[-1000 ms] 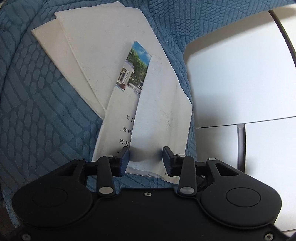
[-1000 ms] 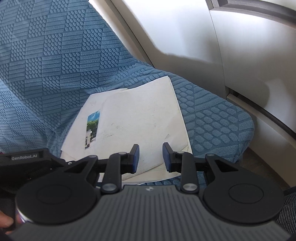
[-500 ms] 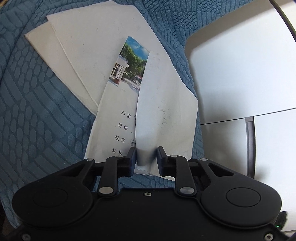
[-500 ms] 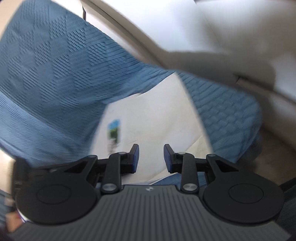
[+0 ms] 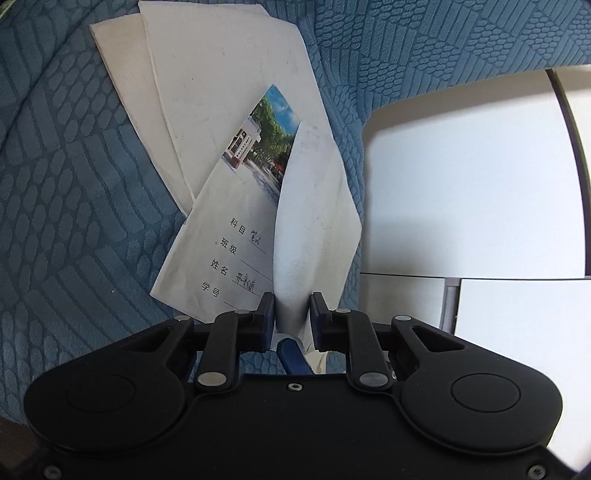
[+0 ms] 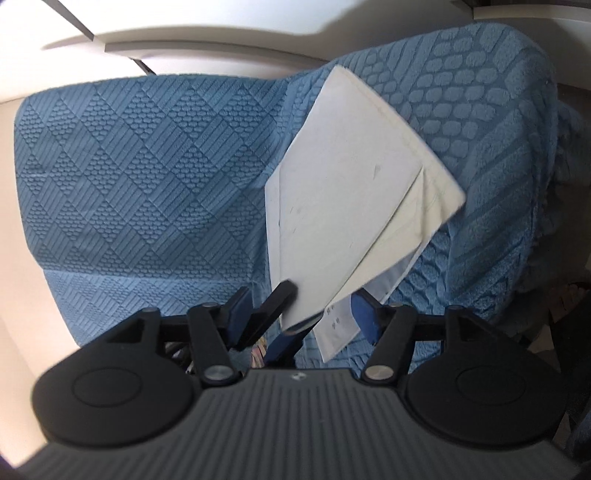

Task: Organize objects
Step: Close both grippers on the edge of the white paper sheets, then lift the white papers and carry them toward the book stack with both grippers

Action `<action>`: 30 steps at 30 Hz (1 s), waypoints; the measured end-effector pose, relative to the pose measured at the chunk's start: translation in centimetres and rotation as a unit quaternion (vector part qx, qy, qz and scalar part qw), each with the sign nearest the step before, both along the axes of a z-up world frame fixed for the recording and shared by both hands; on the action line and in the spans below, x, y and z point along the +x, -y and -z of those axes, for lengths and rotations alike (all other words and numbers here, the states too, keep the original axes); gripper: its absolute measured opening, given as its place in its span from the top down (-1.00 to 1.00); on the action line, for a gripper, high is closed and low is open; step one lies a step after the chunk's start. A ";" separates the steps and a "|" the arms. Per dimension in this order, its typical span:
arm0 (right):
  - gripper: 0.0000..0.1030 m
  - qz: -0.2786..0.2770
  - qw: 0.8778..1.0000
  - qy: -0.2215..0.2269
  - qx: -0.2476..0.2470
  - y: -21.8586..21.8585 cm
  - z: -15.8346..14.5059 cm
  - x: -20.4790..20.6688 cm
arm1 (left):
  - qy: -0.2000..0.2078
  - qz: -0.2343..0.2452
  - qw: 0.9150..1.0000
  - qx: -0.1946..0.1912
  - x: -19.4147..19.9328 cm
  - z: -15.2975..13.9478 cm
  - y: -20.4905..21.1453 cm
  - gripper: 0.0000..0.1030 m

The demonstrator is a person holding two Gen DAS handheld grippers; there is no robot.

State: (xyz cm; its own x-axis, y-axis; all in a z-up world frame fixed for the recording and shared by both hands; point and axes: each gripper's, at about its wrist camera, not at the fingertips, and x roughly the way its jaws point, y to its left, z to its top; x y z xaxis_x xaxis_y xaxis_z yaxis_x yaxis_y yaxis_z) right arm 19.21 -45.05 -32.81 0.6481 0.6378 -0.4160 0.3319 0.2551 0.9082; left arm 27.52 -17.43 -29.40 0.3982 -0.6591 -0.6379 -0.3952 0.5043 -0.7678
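Note:
Several white booklets lie fanned out on a blue quilted sofa cover (image 5: 74, 177). The lower one (image 5: 229, 236) shows a photo and printed Chinese labels. My left gripper (image 5: 291, 314) is shut on the edge of the top booklet (image 5: 310, 229), which stands bent up between the pads. In the right wrist view the same stack (image 6: 343, 206) lies ahead, with the left gripper's fingers (image 6: 280, 295) clamped on its near corner. My right gripper (image 6: 301, 314) is open, its fingers on either side of the stack's near corner.
White cabinet panels (image 5: 472, 177) stand right of the sofa in the left wrist view. The sofa back (image 6: 129, 166) rises to the left in the right wrist view, with a white wall (image 6: 184, 29) above and the cover's draped edge (image 6: 546, 184) at right.
My left gripper has closed from open onto the top booklet's edge. My right gripper has swung round, come close to the stack's near corner, and opened wider.

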 end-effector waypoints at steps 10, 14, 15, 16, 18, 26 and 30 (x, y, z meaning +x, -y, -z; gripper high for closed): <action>0.81 0.023 0.998 0.024 -0.051 1.2 -1.0 0.1 | 0.015 -0.025 0.999 -0.030 -2.0 -1.0 -0.7 0.65; 0.85 0.030 0.998 0.052 -0.026 1.6 -2.0 -0.5 | 0.030 -0.032 0.998 -0.044 -3.1 -1.1 -2.1 0.38; 0.87 0.031 0.997 0.063 -0.026 1.7 -2.5 -0.6 | 0.029 -0.036 0.998 -0.038 -3.5 -1.1 -2.6 0.37; 0.89 0.032 0.997 0.069 -0.029 1.7 -2.9 -0.6 | 0.029 -0.040 0.998 -0.040 -3.9 -1.0 -3.0 0.34; 0.91 0.028 0.997 0.067 -0.022 1.5 -3.2 -0.5 | 0.026 -0.054 0.996 -0.066 -5.0 -0.5 -3.9 0.08; 0.91 -0.004 0.998 0.050 -0.027 0.1 -3.2 -0.3 | 0.028 -0.088 0.991 -0.101 -7.4 0.4 -5.7 -0.11; 0.91 -0.008 0.999 0.045 -0.014 -0.3 -3.7 -0.8 | 0.017 -0.103 0.987 -0.126 -8.5 1.8 -5.7 -0.11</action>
State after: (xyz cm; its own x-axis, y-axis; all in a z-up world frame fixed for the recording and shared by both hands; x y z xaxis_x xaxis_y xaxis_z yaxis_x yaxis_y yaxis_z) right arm 18.40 -44.78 -29.14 0.6732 0.6372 -0.3753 0.2455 0.2861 0.9262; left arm 19.02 -11.77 -31.20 0.5591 -0.6976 -0.4480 -0.4408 0.2076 -0.8733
